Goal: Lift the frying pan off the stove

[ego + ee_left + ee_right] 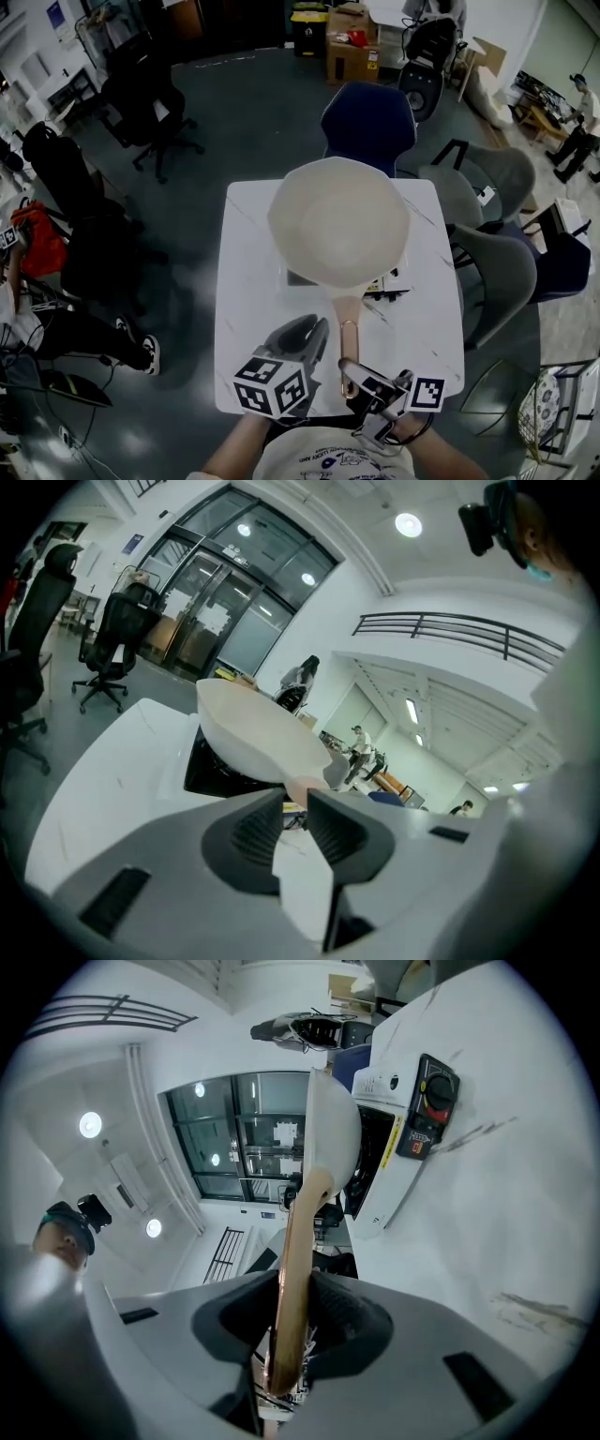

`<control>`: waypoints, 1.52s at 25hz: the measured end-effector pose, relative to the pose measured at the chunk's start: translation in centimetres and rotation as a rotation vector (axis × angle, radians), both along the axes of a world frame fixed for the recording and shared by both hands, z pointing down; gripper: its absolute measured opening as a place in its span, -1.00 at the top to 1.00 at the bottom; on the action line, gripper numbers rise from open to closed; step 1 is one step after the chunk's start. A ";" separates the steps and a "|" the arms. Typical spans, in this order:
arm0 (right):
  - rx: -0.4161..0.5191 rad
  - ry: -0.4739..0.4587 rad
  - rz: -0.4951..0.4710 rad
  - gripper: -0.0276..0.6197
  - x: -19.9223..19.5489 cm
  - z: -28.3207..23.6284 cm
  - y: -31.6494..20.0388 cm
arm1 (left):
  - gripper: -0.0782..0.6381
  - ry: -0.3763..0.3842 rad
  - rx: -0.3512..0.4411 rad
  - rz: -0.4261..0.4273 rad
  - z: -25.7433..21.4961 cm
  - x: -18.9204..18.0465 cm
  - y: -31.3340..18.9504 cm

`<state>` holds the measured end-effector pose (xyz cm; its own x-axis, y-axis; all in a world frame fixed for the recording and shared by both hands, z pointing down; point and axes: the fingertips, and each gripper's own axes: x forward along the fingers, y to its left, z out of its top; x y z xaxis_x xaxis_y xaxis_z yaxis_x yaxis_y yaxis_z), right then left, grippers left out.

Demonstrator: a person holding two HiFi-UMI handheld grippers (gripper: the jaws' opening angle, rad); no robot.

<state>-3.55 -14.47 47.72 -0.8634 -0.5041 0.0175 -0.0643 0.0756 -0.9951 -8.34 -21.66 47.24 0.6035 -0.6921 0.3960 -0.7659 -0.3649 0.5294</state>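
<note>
Your right gripper (294,1288): jaws pinching the handle (298,1232) of the frying pan (337,220). Your left gripper (295,808): fingers pressed together, empty, idle beside the handle. Frying pan: apparently resting on the stove (211,769), on the white table (246,281). Grasp made; lift outstanding.

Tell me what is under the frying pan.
A stove on the white table; from above only its front edge shows past the frying pan. Its cooking surface is mostly covered.

The frying pan (338,223) looks matt, its handle (300,1241) wooden, the table (246,309) smooth
</note>
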 end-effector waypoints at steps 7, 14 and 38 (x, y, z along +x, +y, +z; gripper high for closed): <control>0.014 0.020 -0.027 0.56 -0.1 0.0 0.0 | 0.56 0.142 -0.079 0.042 -0.3 1.2 -0.9; 0.012 0.021 -0.030 0.56 -0.1 0.0 0.1 | 0.40 0.226 -0.144 0.040 0.1 2.5 -2.4; 0.009 0.035 -0.044 0.56 -0.1 0.0 0.1 | 0.29 0.464 -0.291 0.105 1.7 4.9 -5.1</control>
